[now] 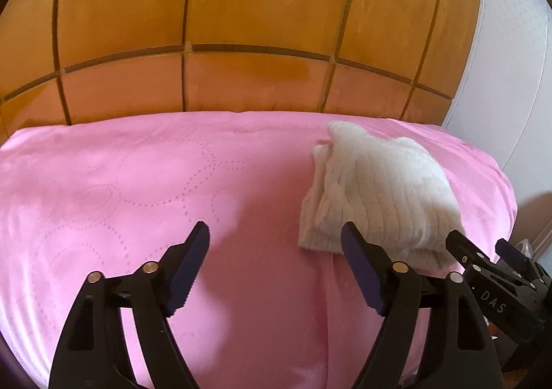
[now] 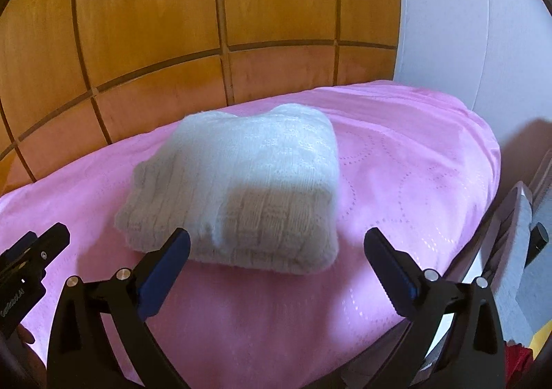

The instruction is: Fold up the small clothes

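Right wrist view: folded white sweater (image 2: 234, 188) lies just ahead of the right gripper (image 2: 276, 244), jaws spread and empty, apparently released; left gripper (image 1: 276, 237) likewise spread.

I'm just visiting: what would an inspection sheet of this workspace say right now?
Surface: pink quilted cover, smooth.
Job's things: white knitted garment folded into a compact bundle, lying free.
Clutter: nothing seen on the cover.
Grippers: left gripper and right gripper both open, empty, short of the bundle.
Cables: nothing seen.
Surroundings: wooden panelled wall behind; pale wall to the right.
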Demonstrator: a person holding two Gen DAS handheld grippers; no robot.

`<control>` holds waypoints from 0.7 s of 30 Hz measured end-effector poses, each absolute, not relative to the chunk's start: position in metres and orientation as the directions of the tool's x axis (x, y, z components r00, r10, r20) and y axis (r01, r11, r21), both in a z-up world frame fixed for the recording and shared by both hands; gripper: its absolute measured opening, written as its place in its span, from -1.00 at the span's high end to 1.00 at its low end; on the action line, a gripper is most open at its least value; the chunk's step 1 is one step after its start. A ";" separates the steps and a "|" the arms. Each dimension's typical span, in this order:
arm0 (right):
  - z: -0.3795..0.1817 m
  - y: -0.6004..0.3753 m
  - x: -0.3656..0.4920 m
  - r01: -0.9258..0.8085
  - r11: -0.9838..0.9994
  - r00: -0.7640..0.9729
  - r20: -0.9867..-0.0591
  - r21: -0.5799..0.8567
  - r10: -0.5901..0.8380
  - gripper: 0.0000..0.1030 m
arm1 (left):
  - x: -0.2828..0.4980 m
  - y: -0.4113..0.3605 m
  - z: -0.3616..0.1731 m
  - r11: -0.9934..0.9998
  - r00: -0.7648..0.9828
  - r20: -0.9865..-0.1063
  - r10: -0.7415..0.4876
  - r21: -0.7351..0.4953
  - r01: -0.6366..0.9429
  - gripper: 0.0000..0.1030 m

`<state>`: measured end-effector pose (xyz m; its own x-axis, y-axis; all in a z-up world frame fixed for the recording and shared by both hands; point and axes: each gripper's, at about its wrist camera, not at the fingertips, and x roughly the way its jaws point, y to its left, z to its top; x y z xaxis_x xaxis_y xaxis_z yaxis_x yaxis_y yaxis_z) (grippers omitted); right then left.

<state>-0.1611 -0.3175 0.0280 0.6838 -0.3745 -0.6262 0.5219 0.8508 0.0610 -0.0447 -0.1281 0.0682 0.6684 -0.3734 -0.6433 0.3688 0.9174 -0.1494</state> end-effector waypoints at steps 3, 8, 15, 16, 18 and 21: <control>0.024 -0.313 -0.161 0.524 0.849 0.675 -0.638 0.062 -0.370 -0.95 | -0.052 -0.125 0.068 0.925 0.689 -0.633 -0.352 -0.124 0.359 -0.61; 0.023 -0.309 -0.160 0.510 0.858 0.679 -0.642 0.065 -0.356 -0.95 | -0.055 -0.119 0.065 0.933 0.697 -0.637 -0.330 -0.107 0.345 -0.70; 0.025 -0.309 -0.163 0.523 0.850 0.686 -0.618 0.053 -0.384 -0.95 | -0.056 -0.117 0.065 0.938 0.705 -0.636 -0.314 -0.096 0.332 -0.74; 0.024 -0.310 -0.163 0.524 0.850 0.684 -0.620 0.051 -0.384 -0.95 | -0.057 -0.117 0.066 0.938 0.707 -0.633 -0.314 -0.093 0.334 -0.75; 0.023 -0.311 -0.161 0.524 0.850 0.682 -0.624 0.052 -0.382 -0.95 | -0.057 -0.117 0.066 0.937 0.708 -0.632 -0.316 -0.090 0.337 -0.75; 0.023 -0.309 -0.160 0.518 0.854 0.684 -0.622 0.046 -0.381 -0.95 | -0.058 -0.118 0.065 0.937 0.706 -0.632 -0.319 -0.096 0.337 -0.75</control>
